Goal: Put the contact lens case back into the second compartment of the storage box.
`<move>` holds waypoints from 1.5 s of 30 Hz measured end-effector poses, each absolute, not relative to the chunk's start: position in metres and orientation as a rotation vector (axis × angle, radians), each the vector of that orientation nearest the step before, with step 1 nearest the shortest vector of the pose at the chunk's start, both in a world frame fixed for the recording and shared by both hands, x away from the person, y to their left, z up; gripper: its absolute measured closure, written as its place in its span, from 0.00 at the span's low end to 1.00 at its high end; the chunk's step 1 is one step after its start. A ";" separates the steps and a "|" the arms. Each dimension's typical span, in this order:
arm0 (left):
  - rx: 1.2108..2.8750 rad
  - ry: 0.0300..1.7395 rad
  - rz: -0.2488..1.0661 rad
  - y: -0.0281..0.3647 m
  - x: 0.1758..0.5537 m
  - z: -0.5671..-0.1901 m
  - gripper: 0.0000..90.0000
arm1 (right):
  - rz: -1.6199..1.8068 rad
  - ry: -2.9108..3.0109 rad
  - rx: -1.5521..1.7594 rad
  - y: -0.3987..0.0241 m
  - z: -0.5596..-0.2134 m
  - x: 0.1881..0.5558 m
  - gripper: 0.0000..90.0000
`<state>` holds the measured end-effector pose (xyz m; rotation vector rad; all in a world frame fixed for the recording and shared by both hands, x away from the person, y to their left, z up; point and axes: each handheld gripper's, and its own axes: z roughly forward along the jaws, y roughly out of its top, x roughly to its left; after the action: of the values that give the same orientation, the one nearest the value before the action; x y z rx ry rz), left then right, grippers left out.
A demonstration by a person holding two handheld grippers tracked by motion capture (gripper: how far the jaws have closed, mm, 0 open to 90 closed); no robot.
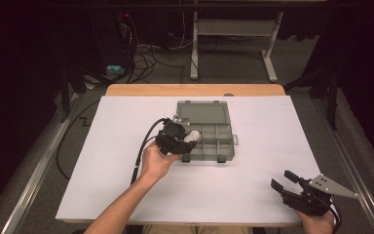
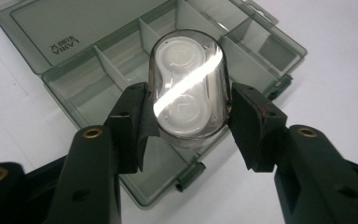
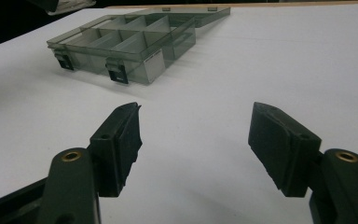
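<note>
White surface (image 1: pixel 253 195): left gripper (image 2: pixel 189 119) clamps light, rigid, slick capsule (image 2: pixel 189 88) by its sides, over organizer box (image 2: pixel 261 44); right gripper (image 3: pixel 196 140) wide, empty.

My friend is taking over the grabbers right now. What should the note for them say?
Left gripper: shut on the clear capsule, which has white rounded pieces inside, held over the organizer box.
Right gripper: open with nothing between the jaws, near the table's front right corner, pointing toward the box.
Box: on the white table, lid folded flat behind it. The compartments that show look empty.
Done: box opened, capsule picked up and brought over the box.
Left: most likely lower the capsule into a compartment, let go, then shut the lid.
</note>
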<state>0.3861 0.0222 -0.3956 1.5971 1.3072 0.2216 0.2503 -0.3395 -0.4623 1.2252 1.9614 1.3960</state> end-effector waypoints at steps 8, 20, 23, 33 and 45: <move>1.591 1.328 0.232 0.015 0.405 -0.400 0.55 | 1.399 1.964 1.227 -0.339 -0.463 0.251 0.38; 1.580 1.371 0.267 0.010 0.428 -0.412 0.55 | 1.403 1.969 1.226 -0.339 -0.463 0.251 0.38; 1.584 1.385 0.276 0.010 0.432 -0.416 0.55 | 1.401 1.969 1.228 -0.339 -0.463 0.251 0.38; 1.578 1.387 0.317 0.009 0.439 -0.420 0.76 | 1.403 1.975 1.225 -0.339 -0.463 0.252 0.38; 1.578 1.384 0.280 0.004 0.441 -0.425 0.79 | 1.408 1.976 1.225 -0.340 -0.463 0.252 0.38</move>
<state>0.4406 0.0039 -0.4245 1.5777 1.3839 0.2800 0.2521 -0.3396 -0.4633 1.2246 1.9756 1.4076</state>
